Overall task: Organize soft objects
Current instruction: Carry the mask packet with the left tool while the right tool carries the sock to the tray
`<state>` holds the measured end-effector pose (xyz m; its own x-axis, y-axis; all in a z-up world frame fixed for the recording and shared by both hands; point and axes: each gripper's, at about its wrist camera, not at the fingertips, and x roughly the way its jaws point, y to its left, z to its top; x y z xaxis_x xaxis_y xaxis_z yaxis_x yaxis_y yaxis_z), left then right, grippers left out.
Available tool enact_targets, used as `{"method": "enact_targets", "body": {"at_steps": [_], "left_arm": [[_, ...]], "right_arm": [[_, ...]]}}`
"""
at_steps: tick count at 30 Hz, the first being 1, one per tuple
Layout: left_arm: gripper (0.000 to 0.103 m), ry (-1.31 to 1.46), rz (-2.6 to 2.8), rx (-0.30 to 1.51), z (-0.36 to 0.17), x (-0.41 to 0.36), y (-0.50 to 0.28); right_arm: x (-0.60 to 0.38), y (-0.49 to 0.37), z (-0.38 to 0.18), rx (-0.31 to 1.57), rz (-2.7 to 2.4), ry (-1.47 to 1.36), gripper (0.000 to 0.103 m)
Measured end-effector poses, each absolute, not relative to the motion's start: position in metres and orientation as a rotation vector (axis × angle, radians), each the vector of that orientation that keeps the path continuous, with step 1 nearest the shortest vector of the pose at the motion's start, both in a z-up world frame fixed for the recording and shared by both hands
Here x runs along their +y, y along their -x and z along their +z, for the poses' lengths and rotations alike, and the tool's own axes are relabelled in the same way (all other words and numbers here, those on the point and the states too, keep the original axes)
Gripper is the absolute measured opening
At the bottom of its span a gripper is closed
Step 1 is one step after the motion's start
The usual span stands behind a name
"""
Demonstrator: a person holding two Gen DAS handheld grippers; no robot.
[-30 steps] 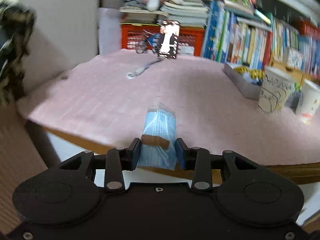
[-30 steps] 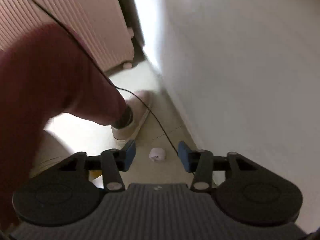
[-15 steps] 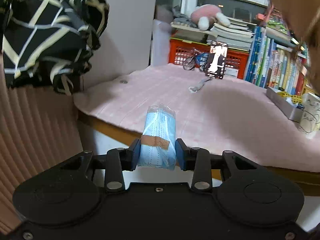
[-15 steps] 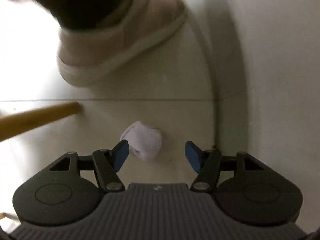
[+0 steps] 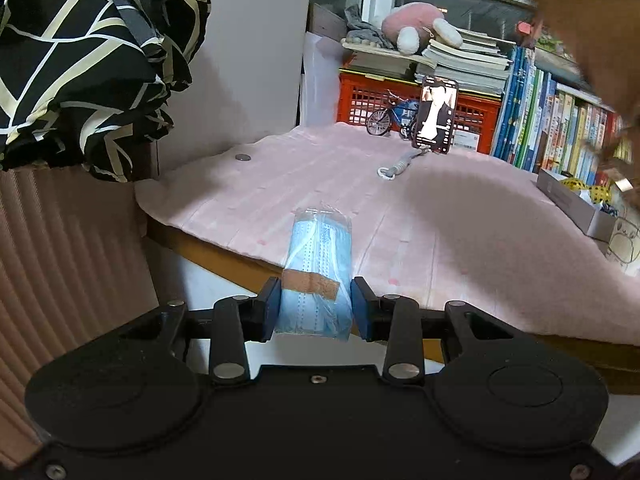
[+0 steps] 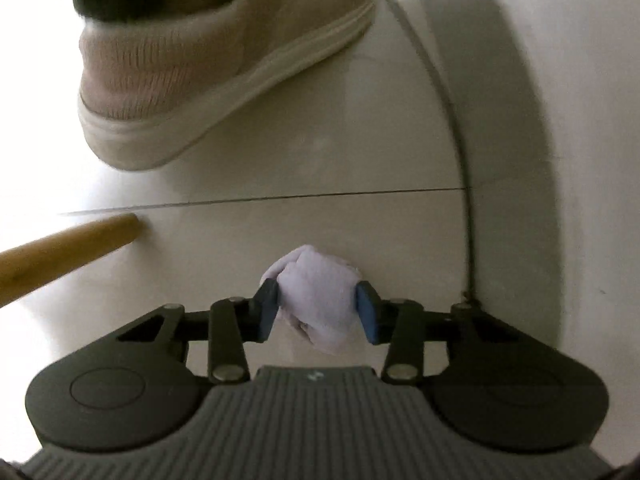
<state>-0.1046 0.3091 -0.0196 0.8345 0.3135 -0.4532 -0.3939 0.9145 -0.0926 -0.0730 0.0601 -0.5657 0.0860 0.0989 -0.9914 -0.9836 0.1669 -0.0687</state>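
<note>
My left gripper (image 5: 315, 304) is shut on a pack of blue face masks (image 5: 318, 256) in clear wrap with a tan tape strip, held in the air in front of the near edge of the pink-covered table (image 5: 460, 216). My right gripper (image 6: 317, 309) is down at the floor, its blue pads pressed on both sides of a small white rolled cloth (image 6: 316, 292) that lies on the pale tiles.
A pink slipper on a foot (image 6: 208, 60) and a wooden stick (image 6: 64, 252) lie near the cloth; a wall with a cable (image 6: 464, 200) is at right. On the table stand a phone (image 5: 436, 114), toy bicycle (image 5: 394, 118), grey box (image 5: 576, 204). Black patterned fabric (image 5: 80, 60) hangs left.
My right gripper moved forward around the white cloth and closed on it. My left gripper, still holding the mask pack, shifted only slightly relative to the table.
</note>
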Motion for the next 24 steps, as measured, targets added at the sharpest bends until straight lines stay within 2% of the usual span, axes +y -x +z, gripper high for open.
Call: {"method": "enact_targets", "body": {"at_steps": [4,14,20,24], "left_arm": [[0.035,0.204,0.371,0.451,-0.015,0.305,0.105],[0.035,0.184,0.307,0.462,0.018,0.255,0.113],[0.035,0.145,0.242,0.479,0.035,0.206,0.118],[0.035,0.109,0.186,0.479,0.05,0.166,0.123]], "right_arm": [[0.041,0.055,-0.496,1.103,1.057,0.935,0.046],[-0.016,0.063,-0.246,0.868,1.005,0.683,0.047],[-0.065,0.094,-0.139,0.711,0.924,0.527,0.047],[-0.099,0.111,-0.088,0.618,0.851,0.43,0.047]]}}
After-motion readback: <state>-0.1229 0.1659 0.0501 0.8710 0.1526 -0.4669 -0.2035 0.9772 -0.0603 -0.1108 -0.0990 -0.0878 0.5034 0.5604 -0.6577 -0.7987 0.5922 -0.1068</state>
